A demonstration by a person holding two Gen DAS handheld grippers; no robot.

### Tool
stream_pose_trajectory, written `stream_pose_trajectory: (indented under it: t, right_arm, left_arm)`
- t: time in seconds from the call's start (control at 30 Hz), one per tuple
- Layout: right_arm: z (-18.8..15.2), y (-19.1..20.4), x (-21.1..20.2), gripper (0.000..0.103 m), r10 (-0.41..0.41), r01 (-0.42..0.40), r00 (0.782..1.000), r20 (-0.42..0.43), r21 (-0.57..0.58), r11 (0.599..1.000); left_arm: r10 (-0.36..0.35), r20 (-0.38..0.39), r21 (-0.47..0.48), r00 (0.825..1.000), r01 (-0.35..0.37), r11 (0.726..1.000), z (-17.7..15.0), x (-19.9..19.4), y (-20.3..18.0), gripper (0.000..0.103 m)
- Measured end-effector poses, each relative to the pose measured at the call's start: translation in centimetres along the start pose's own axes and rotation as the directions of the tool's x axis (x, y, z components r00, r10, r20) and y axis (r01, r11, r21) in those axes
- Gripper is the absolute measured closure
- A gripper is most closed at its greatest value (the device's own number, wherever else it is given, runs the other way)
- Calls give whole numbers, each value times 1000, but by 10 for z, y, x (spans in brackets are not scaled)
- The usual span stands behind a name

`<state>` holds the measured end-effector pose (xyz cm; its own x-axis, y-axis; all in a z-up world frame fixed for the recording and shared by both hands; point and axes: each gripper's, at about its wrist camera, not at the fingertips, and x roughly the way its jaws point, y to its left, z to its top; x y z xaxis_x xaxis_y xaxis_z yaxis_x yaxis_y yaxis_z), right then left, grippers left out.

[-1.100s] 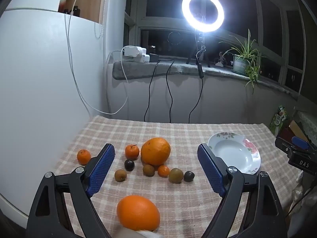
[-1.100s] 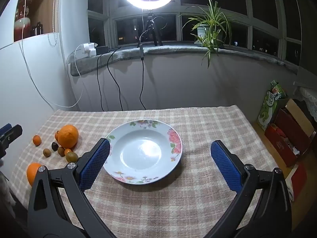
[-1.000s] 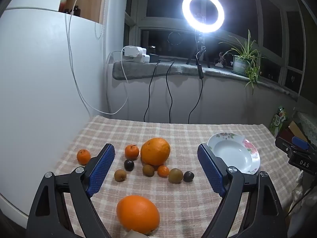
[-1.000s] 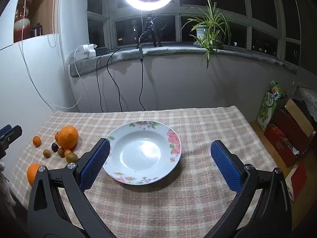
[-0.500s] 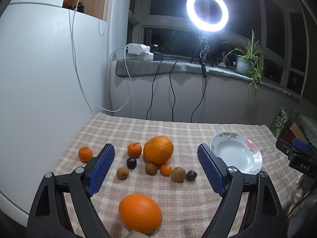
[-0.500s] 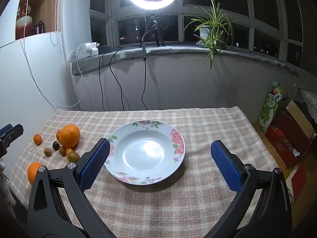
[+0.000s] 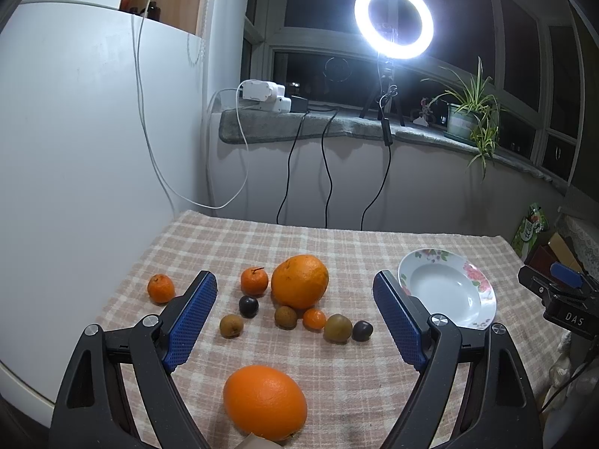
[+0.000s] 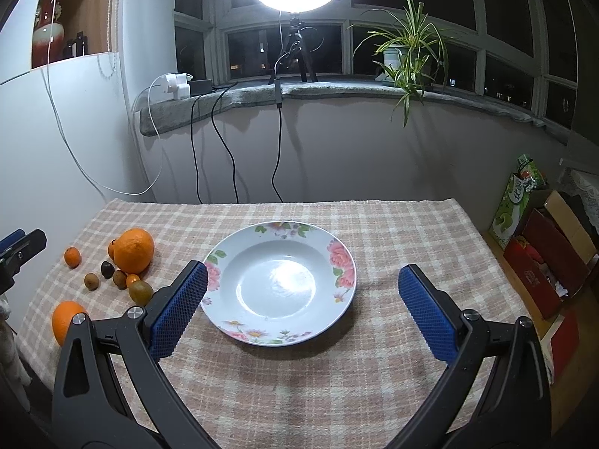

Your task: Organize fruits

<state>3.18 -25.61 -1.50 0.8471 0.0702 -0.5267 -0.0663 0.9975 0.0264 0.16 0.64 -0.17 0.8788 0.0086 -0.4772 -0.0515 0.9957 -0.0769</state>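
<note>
Nothing appears sorted yet: the floral plate (image 8: 280, 284) sits empty on the worktop's right, all the fruits (image 7: 299, 280) lie loose on its left, and both the left claw (image 7: 295, 321) and right claw (image 8: 303, 307) hover spread apart, holding nothing.

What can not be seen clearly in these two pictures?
- Near orange: its bottom is cut off by the left wrist view's lower edge and a pale object.
- Same orange in the right wrist view: partly behind the right tongs.
- Small dark fruit: too small to identify.
</note>
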Motion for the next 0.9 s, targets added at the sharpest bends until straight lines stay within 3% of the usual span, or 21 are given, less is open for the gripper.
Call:
stream_pose_trajectory:
  t: [0.9]
  right_arm:
    - [0,6,-1,0,8,-8,1000,-7,-3,1000]
  left_arm:
    - [0,4,-4,1000,0,1000,-1,-3,0,17]
